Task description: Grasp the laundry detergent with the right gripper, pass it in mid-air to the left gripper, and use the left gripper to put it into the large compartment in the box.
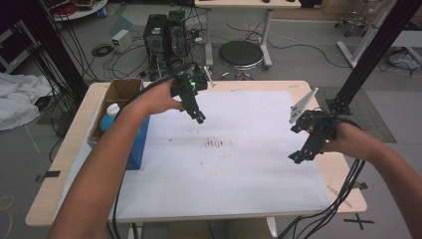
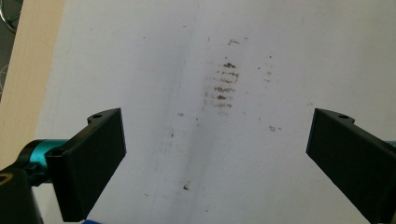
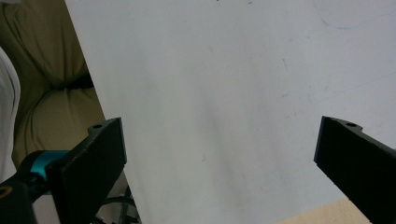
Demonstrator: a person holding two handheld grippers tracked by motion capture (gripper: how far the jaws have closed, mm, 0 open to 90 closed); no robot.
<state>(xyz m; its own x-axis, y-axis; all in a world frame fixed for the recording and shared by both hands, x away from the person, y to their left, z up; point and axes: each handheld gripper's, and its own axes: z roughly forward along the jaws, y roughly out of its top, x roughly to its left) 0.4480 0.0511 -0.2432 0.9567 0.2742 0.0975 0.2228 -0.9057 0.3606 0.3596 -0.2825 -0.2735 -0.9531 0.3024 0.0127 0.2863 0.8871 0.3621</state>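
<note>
A white paper sheet (image 1: 239,164) covers most of the wooden table (image 1: 64,164). My left gripper (image 1: 199,118) hangs over the sheet's far left part, held by a hand, jaws wide apart with nothing between them. The left gripper view looks down on the sheet (image 2: 140,70) and its brown smudges (image 2: 225,86); the left gripper (image 2: 217,158) is open there. My right gripper (image 1: 297,158) hovers near the sheet's right edge, also open and empty. In the right gripper view the right gripper (image 3: 219,163) frames bare sheet (image 3: 210,93) at the table's near edge.
A cardboard box (image 1: 119,92) with a white-capped blue bottle (image 1: 109,117) stands at the table's left, a blue object (image 1: 137,144) beside it. Brown smudges (image 1: 216,144) mark the sheet's middle. A round stool (image 1: 241,54) and computer towers (image 1: 164,35) stand beyond the far edge.
</note>
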